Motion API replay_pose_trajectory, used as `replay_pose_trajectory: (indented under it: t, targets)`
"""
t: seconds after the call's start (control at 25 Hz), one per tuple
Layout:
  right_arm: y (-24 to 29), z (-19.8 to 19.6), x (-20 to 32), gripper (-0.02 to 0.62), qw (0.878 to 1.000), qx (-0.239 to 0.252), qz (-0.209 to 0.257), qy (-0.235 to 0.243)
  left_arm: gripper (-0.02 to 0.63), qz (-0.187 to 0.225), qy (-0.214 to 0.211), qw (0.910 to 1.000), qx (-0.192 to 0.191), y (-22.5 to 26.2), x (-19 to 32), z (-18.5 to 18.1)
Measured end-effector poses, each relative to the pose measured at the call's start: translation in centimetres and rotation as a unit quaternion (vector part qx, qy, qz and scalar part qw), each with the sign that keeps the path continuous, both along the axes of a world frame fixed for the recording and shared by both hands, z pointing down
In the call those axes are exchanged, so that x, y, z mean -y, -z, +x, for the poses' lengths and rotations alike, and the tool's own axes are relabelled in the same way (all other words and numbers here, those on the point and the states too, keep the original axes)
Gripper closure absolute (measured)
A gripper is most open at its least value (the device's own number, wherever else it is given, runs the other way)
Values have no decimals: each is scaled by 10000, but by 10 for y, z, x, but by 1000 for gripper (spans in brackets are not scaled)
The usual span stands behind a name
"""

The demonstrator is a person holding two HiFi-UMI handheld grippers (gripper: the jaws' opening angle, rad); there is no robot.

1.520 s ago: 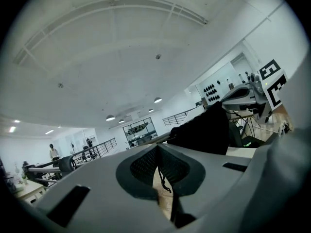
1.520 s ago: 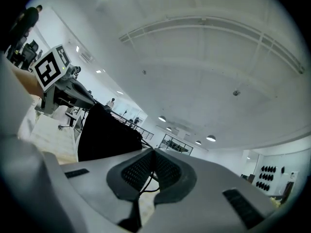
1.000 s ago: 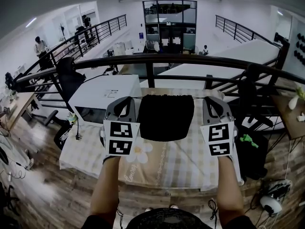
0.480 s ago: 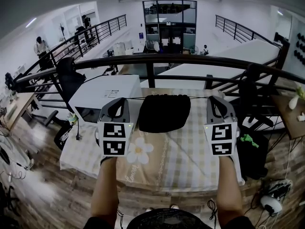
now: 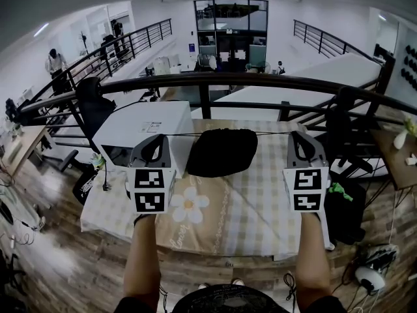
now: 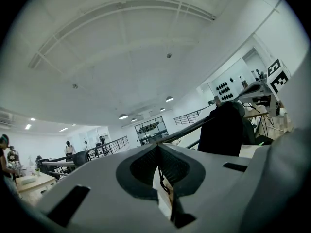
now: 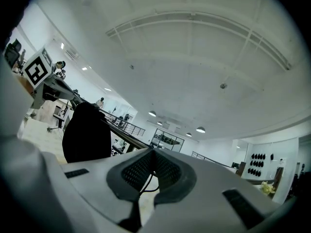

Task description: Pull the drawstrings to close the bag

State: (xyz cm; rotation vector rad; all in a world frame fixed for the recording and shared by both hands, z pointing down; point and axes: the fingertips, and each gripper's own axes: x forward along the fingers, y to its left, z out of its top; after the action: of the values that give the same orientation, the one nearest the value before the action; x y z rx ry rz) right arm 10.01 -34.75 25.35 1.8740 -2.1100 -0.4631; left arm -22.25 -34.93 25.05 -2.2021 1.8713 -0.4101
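Note:
A black drawstring bag [image 5: 221, 151] lies at the far middle of the checked table [image 5: 241, 214], its mouth gathered narrow. One thin black drawstring [image 5: 180, 134] runs taut from the bag's top to the left, the other [image 5: 271, 134] to the right. My left gripper [image 5: 156, 143] is shut on the left cord; the left gripper view shows the string [image 6: 163, 179] pinched between closed pads at the gripper [image 6: 158, 148], with the bag [image 6: 221, 130] off to the right. My right gripper [image 5: 301, 140] is shut on the right cord [image 7: 145, 181], jaws closed [image 7: 153, 153], bag [image 7: 86, 135] to its left.
A white box [image 5: 144, 128] stands at the table's far left, just beyond my left gripper. A black railing [image 5: 260, 83] runs behind the table. A flower print [image 5: 187, 203] marks the cloth. A dark bag [image 5: 342, 210] sits on the floor at the right.
Both grippers have moved outward, away from each other, drawing the cords taut. The bag's mouth has cinched and the bag looks narrower and more bunched than a second ago.

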Motion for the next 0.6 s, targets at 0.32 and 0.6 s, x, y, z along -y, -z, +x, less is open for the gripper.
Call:
replay_pose_trajectory:
  t: [0.32, 0.6]
  targets:
    - [-4, 11, 1, 574, 9998, 74, -26, -164, 581, -26, 153, 9999, -45, -5, 2, -17]
    - [-4, 14, 0, 574, 9998, 59, -18, -165, 581, -39, 256, 9996, -79, -5, 5, -23]
